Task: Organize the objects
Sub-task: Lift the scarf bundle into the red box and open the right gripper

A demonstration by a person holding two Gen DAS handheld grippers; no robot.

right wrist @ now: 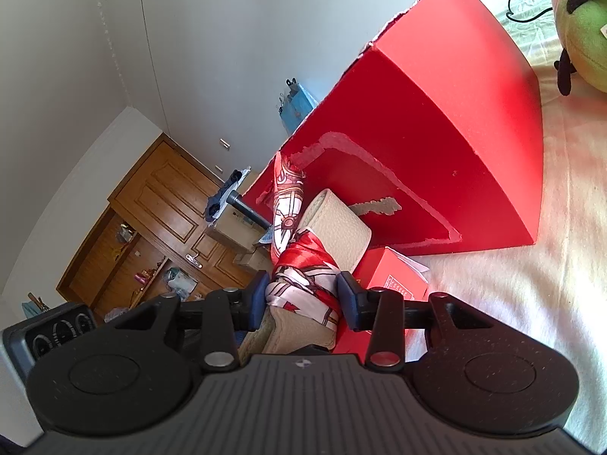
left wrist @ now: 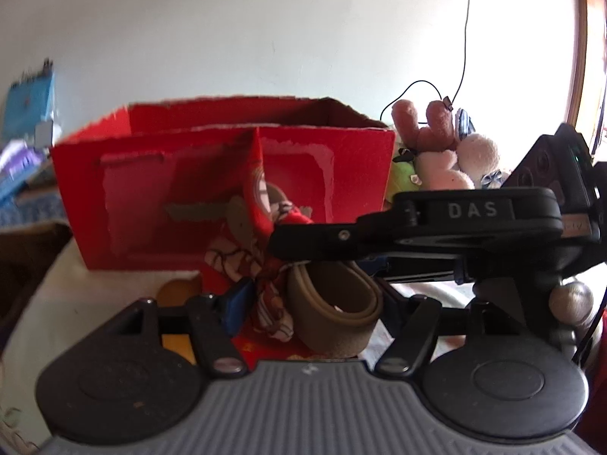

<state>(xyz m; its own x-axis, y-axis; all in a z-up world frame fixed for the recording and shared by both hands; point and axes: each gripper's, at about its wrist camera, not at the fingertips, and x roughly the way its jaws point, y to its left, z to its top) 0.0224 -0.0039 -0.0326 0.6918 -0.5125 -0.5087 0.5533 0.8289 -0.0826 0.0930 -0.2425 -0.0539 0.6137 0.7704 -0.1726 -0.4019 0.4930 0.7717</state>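
Observation:
A beige leather strap [left wrist: 334,303] wrapped with a red and white patterned scarf [left wrist: 265,288] is held between both grippers in front of a big red box [left wrist: 227,189]. My left gripper [left wrist: 307,303] is shut around the strap and scarf. My right gripper [right wrist: 301,299] is shut on the scarf-wrapped strap [right wrist: 303,288]; the strap's beige loop [right wrist: 334,220] sticks out ahead. The right gripper's body crosses the left wrist view [left wrist: 455,223] from the right. The red box fills the right wrist view [right wrist: 436,132].
Plush toys [left wrist: 447,151] sit right of the box, a green one in the right wrist view [right wrist: 584,26]. A small red packet [right wrist: 398,276] lies on the white bedsheet [right wrist: 531,284]. A wooden door [right wrist: 167,204] stands far left. Blue items [left wrist: 26,106] lie at left.

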